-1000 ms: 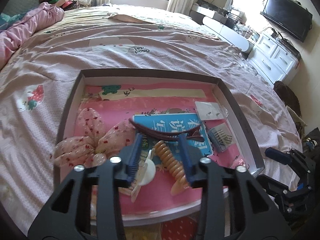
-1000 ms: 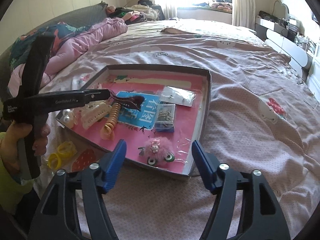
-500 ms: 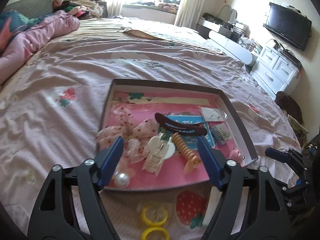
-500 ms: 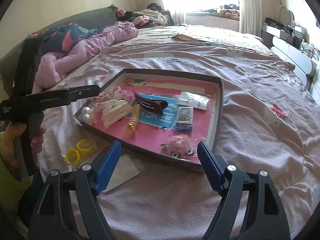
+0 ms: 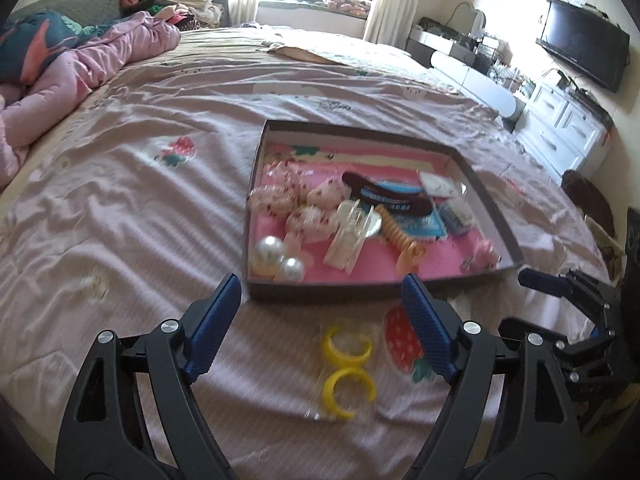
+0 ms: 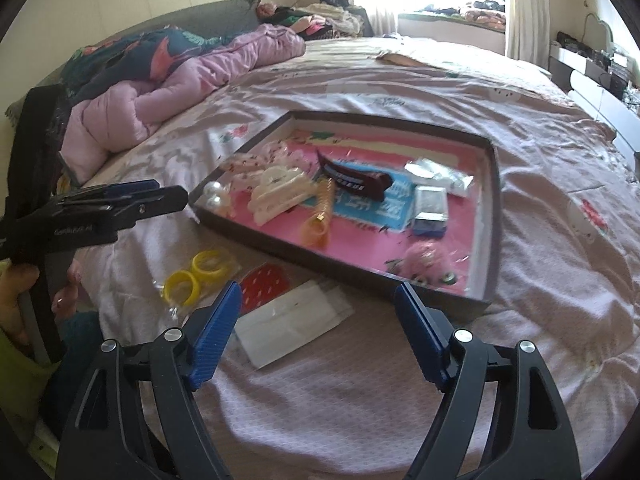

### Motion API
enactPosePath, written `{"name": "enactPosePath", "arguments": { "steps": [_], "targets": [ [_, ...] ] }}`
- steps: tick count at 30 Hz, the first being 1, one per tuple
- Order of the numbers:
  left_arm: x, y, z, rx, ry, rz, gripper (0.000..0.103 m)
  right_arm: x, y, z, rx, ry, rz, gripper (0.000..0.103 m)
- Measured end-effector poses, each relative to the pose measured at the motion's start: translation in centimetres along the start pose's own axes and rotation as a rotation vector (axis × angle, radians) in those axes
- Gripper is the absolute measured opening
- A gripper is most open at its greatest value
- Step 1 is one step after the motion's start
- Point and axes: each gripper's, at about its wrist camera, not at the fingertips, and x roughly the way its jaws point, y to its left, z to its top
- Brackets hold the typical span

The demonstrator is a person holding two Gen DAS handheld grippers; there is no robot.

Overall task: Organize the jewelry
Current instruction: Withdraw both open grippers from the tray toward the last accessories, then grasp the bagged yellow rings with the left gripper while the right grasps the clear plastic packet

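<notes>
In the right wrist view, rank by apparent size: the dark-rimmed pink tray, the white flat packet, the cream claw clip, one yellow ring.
1. Dark-rimmed pink tray
2. White flat packet, though nearest the camera
3. Cream claw clip, farther away, so unsure against the packet
4. Yellow ring

Glossy pearl beads point(image 5: 276, 258), wrinkled cloth bedspread point(image 5: 140, 208), perhaps cardboard tray point(image 5: 498, 220), yellow plastic rings point(image 5: 347, 368).
</notes>
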Motion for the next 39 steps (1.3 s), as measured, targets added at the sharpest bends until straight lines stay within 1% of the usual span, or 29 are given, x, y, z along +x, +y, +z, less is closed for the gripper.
{"name": "enactPosePath", "arguments": {
  "steps": [7,10,16,20,22,26,27,28,29,31,32,34,35,37,38,39],
  "targets": [
    [0.1,0.2,-2.1,0.018,0.035,0.015,0.073,1.1,1.0,-0.7,0.002,0.039,0.014,0.076],
    [0.3,0.2,-3.0,0.012,0.051,0.002,0.073,1.3,1.2,-0.9,0.002,0.048,0.011,0.076],
    [1.1,-0.2,-4.2,0.027,0.088,-0.016,0.073,1.6,1.1,-1.1,0.011,0.058,0.006,0.076],
    [2.0,-0.7,-4.8,0.046,0.117,-0.018,0.073,2.0,0.9,-1.1,0.036,0.075,0.017,0.076],
    [2.5,-0.8,-5.0,0.046,0.139,-0.022,0.068,2.3,0.6,-1.2,0.056,0.087,0.028,0.076],
    [3.5,-1.1,-5.3,0.066,0.181,-0.005,0.053,3.2,0.2,-1.2,0.098,0.128,0.048,0.076],
    [3.6,-1.1,-5.4,0.068,0.184,-0.003,0.044,3.5,0.1,-1.3,0.111,0.139,0.053,0.075],
    [3.5,-1.0,-5.4,0.063,0.183,-0.008,0.037,3.8,0.1,-1.3,0.123,0.149,0.064,0.075],
    [3.5,-0.8,-5.4,0.053,0.183,-0.017,0.037,4.0,0.2,-1.2,0.132,0.157,0.070,0.074],
    [3.3,-0.4,-5.4,0.037,0.178,-0.025,0.032,4.7,0.5,-1.2,0.148,0.178,0.078,0.071],
    [3.0,-0.1,-5.4,0.026,0.170,-0.034,0.031,5.0,0.7,-1.2,0.150,0.184,0.081,0.070],
    [2.6,-0.1,-5.2,0.017,0.153,-0.042,0.031,5.7,1.2,-1.1,0.141,0.190,0.064,0.063],
    [2.2,0.1,-5.2,0.010,0.144,-0.049,0.031,5.9,1.6,-1.1,0.124,0.181,0.055,0.060],
    [1.7,0.3,-5.0,-0.002,0.131,-0.052,0.031,6.0,2.1,-1.0,0.103,0.169,0.046,0.051],
    [1.4,0.4,-4.9,-0.007,0.120,-0.052,0.031,5.9,2.3,-1.0,0.091,0.163,0.051,0.049],
    [1.1,0.4,-4.8,-0.011,0.113,-0.055,0.031,5.8,2.6,-1.0,0.073,0.158,0.062,0.044]
  ]
}}
